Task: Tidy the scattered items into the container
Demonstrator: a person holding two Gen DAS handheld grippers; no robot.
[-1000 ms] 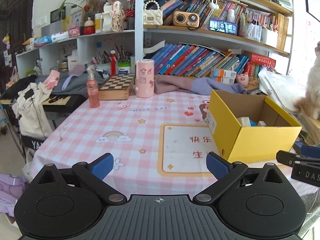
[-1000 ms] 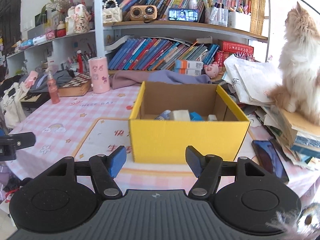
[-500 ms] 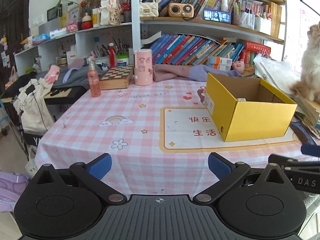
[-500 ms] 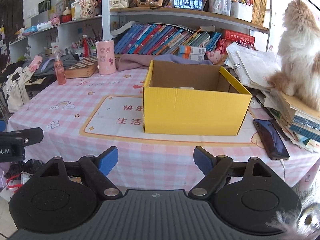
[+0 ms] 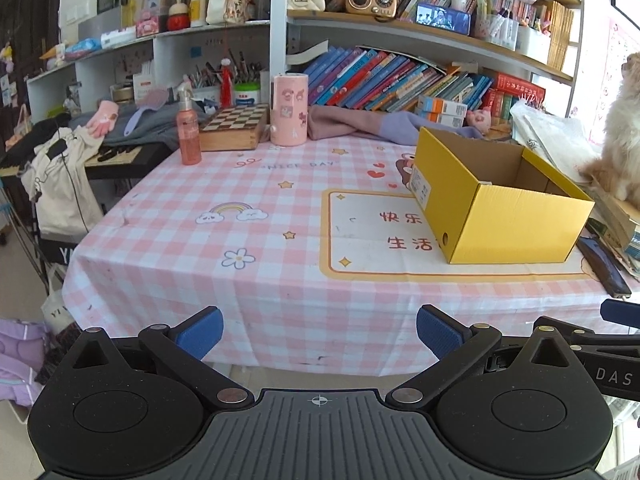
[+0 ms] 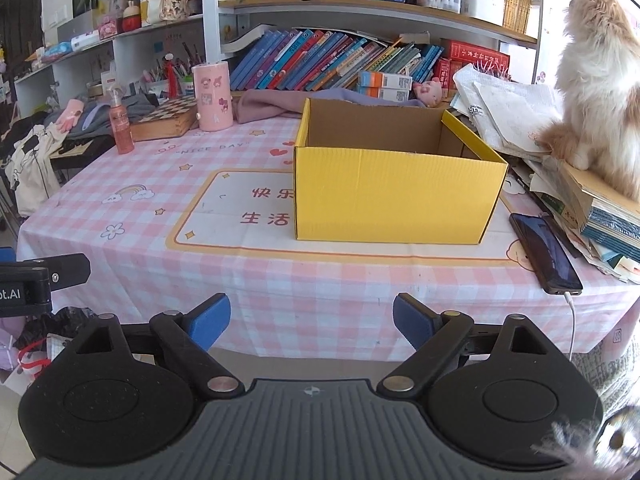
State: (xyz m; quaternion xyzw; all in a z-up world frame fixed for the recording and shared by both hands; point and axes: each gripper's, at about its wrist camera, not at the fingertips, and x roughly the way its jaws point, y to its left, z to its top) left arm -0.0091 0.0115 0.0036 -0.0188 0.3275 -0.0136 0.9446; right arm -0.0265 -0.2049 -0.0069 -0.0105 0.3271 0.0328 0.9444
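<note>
The yellow box [image 6: 396,196] stands open on the right part of the checked bench [image 6: 160,216], on the printed cream panel, with a phone [image 6: 544,256] just beside its right side and a stack of papers [image 6: 516,116] beyond that. Its inside cannot be seen over the near wall from either view. No loose items are seen on the cloth in front of it; a pink bottle [image 5: 189,132], a chessboard [image 5: 234,126] and a pink cylinder [image 5: 289,109] stand along the far edge, well apart from the box.

The tidying is judged to be finished or nearly so. If anything is left, the far edge would have to be checked first, and any further item should be carried above the box rim and let go only once it is clear of the walls. The cat [image 6: 596,68] on the papers and the phone cable should be kept clear of.

The right gripper [image 6: 311,320] is held before the bench edge, its fingers spread wide, having just been opening, with nothing between them. The left gripper [image 5: 319,332] is likewise wide open and empty, touching nothing.
</note>
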